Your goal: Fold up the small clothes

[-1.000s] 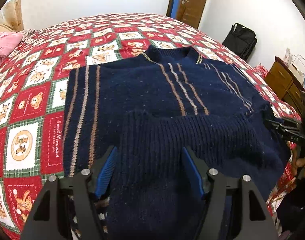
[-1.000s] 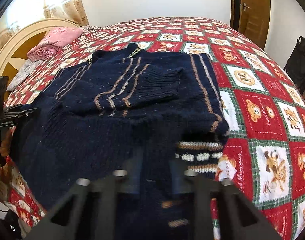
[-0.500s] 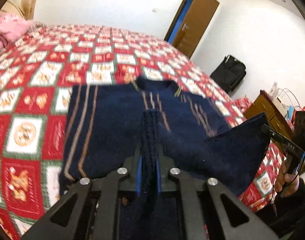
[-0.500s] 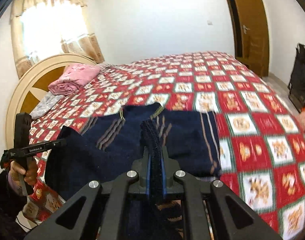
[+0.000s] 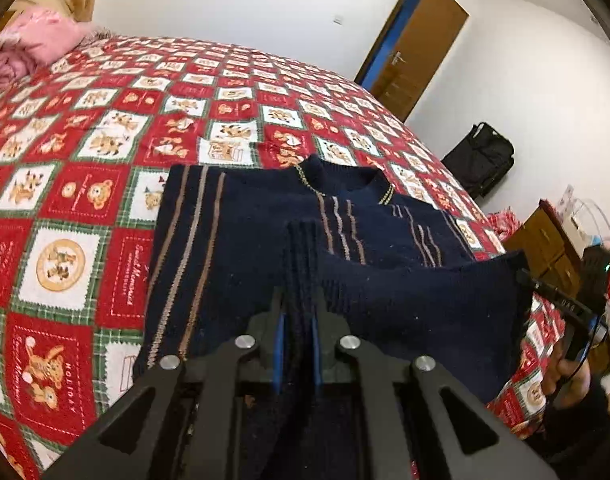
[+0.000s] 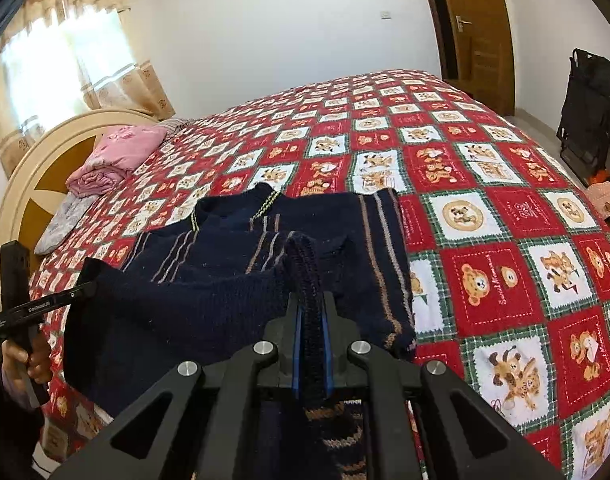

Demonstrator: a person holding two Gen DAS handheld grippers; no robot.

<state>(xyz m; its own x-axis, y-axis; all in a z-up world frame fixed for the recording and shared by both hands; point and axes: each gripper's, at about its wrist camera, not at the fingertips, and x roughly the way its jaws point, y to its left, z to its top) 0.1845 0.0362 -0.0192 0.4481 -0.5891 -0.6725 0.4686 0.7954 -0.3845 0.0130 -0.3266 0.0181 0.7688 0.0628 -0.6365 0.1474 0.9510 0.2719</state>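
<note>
A small navy knit sweater (image 5: 241, 216) with tan stripes lies on the red bear-patterned bedspread (image 5: 105, 128), collar toward the far side. It also shows in the right wrist view (image 6: 233, 248). My left gripper (image 5: 299, 300) is shut on the ribbed hem at one bottom corner. My right gripper (image 6: 311, 304) is shut on the hem at the other corner. The hem is lifted off the bed and stretched between the two grippers, over the sweater's lower body. Each gripper shows in the other's view, the right (image 5: 561, 304) and the left (image 6: 41, 304).
Pink folded bedding (image 6: 117, 160) lies by the round headboard (image 6: 29, 184). A brown door (image 5: 417, 40) stands open at the far wall. A black bag (image 5: 481, 156) and a wooden dresser (image 5: 553, 240) stand beside the bed. A black folding chair (image 6: 589, 108) stands at the right.
Both grippers closed on the sweater's bottom hem and lifted it up off the bed. The hem now hangs raised between them.
</note>
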